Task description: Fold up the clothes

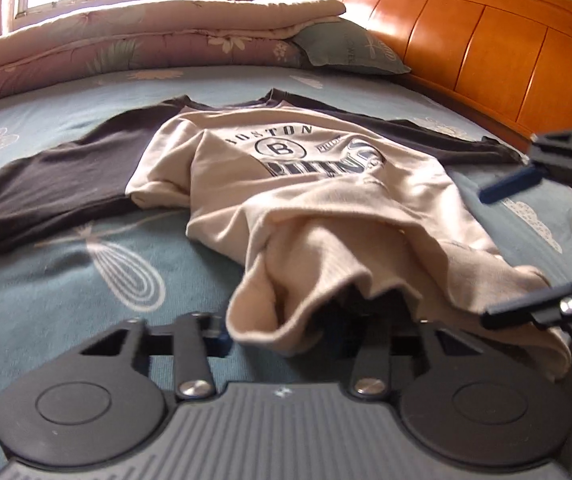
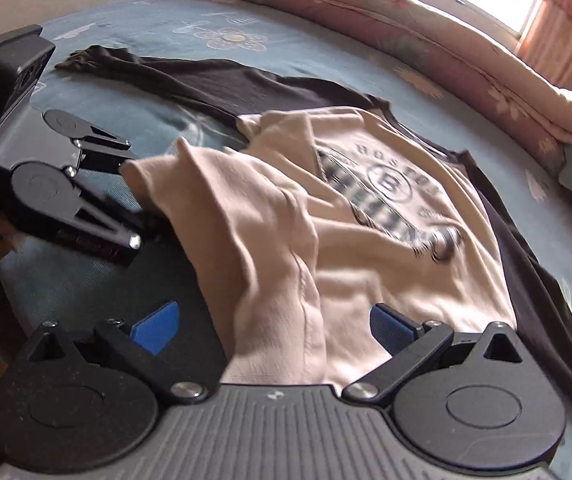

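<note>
The shirt (image 1: pixel 306 168), beige body with dark sleeves and a BOSTON print, lies chest-up on the blue patterned bedsheet (image 1: pixel 65 280), both sleeves spread flat. Its hem is lifted and bunched toward the near edge. The left gripper (image 2: pixel 125 196) pinches the hem's left corner, jaws closed on the cloth. The right gripper (image 2: pixel 273 328) stands with jaws apart, hem fabric lying between its blue pads (image 2: pixel 392 326). A folded quilt (image 1: pixel 125 48) and wooden headboard (image 1: pixel 486 40) lie beyond.
</note>
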Demonstrator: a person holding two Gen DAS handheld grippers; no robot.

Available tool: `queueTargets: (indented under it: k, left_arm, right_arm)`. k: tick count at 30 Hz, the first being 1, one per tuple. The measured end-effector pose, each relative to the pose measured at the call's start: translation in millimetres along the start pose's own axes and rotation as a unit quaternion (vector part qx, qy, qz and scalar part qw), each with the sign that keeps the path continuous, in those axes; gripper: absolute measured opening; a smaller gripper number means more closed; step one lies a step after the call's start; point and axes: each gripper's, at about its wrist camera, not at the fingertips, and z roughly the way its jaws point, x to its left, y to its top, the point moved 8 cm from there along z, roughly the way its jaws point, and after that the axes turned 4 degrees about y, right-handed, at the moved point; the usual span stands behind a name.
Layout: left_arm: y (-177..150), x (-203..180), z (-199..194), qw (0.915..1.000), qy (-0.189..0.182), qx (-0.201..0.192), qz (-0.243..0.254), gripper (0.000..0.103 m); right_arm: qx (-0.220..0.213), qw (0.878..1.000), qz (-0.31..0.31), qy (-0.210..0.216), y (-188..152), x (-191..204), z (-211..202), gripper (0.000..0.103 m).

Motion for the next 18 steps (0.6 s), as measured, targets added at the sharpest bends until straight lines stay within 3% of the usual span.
queueTargets:
  k: [2, 8, 13, 16, 18]
  left_arm:
    - [4, 1, -3, 1.0000, 0.004, -0.005, -0.002, 0.015]
    - [15, -2, -51, 0.9975, 0.031, -0.049, 0.041, 0.011]
    - [18, 0, -71, 0.9956, 0.053, -0.052, 0.057, 0.011]
    - [15, 2, -75, 0.9950, 0.062, -0.048, 0.061, 0.011]
    - [12, 2, -77, 0.9940, 0.071, -0.047, 0.069, 0.011]
  right_arm:
    - [0.000, 1.000, 0.012, -0.003, -7, -3, -2, 0.103]
    - [-0.007, 0.998, 0.054, 0.013, -16, -7, -4, 0.103]
    - [-0.009, 0.990, 0.132, 0.039, -39, -15, -13, 0.103]
    - [-0.018, 0.973, 0.220, 0.063, -64, -29, -21, 0.103]
    - [-0.023, 0.950, 0.295, 0.095, -84, -40, -25, 0.103]
